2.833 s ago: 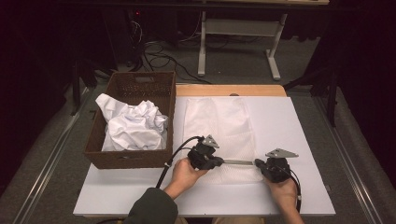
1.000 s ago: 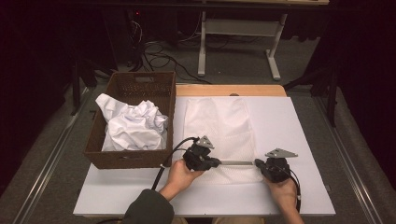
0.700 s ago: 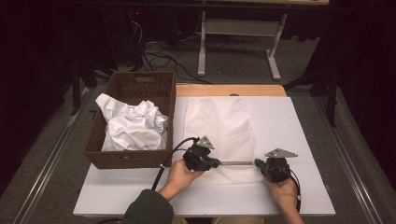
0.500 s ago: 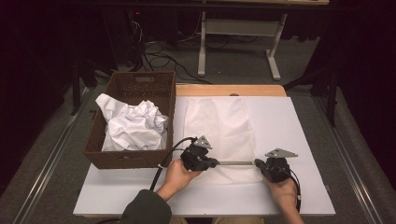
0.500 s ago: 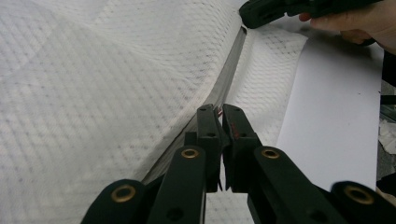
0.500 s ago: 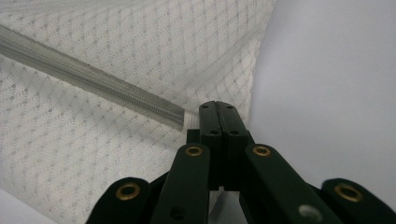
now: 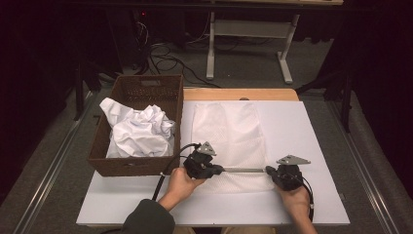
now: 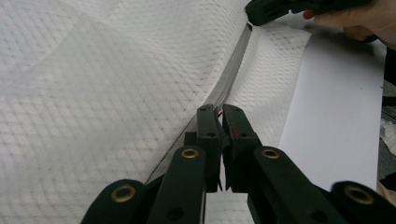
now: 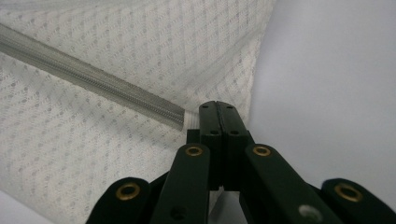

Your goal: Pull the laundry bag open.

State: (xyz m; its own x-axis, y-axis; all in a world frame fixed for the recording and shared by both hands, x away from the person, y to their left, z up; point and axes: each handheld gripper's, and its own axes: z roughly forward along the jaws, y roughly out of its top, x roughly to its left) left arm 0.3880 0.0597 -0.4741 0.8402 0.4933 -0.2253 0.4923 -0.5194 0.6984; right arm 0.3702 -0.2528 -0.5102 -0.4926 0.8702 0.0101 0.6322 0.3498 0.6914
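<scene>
While both grippers, left (image 7: 218, 169) and right (image 7: 269, 170), pinch the white cloth's (image 7: 229, 127) near hem taut, the fold seems underway, needing an even forward carry.

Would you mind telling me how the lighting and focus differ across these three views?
High view: the white table is brightly lit while the room behind stays dark. Left gripper view: the mesh cloth is sharp, the near jaws soft. Right gripper view: the cloth blurs toward its lower edge.

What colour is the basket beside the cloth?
Dark brown wicker basket, best seen in the high view.
</scene>
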